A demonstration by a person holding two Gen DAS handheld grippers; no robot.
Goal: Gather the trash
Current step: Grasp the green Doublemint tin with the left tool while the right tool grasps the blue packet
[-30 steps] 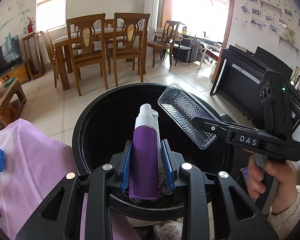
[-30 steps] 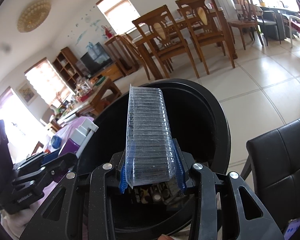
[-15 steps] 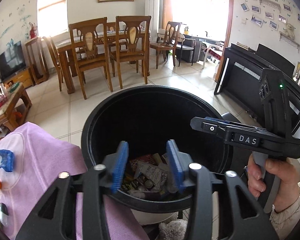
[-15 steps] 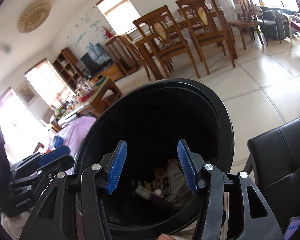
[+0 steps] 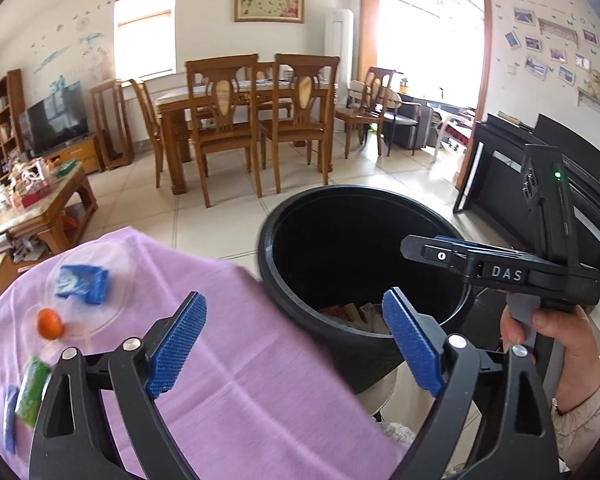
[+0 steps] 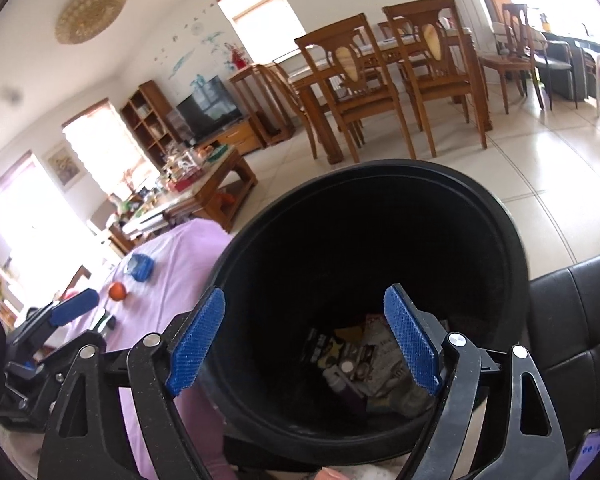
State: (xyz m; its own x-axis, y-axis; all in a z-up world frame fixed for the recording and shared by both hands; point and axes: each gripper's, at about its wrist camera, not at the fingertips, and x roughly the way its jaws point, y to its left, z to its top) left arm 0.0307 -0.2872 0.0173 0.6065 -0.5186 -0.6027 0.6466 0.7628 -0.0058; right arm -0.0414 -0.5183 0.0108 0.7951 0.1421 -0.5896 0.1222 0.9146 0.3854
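Right wrist: hand-held gripper (image 6: 304, 340) agape above bin (image 6: 480, 200)

Black round bin (image 6: 512, 240) holds mixed wrappers (image 6: 364, 356), perhaps a bottle.

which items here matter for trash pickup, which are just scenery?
Job:
black bin
trash in bin
blue wrapper
green packet
left gripper, right gripper, both open and empty

Scenery:
orange fruit
dining chairs
TV
piano

Sunlit room, tiled floor (image 5: 380, 176), wooden dining chairs (image 5: 220, 128), TV (image 5: 54, 122)
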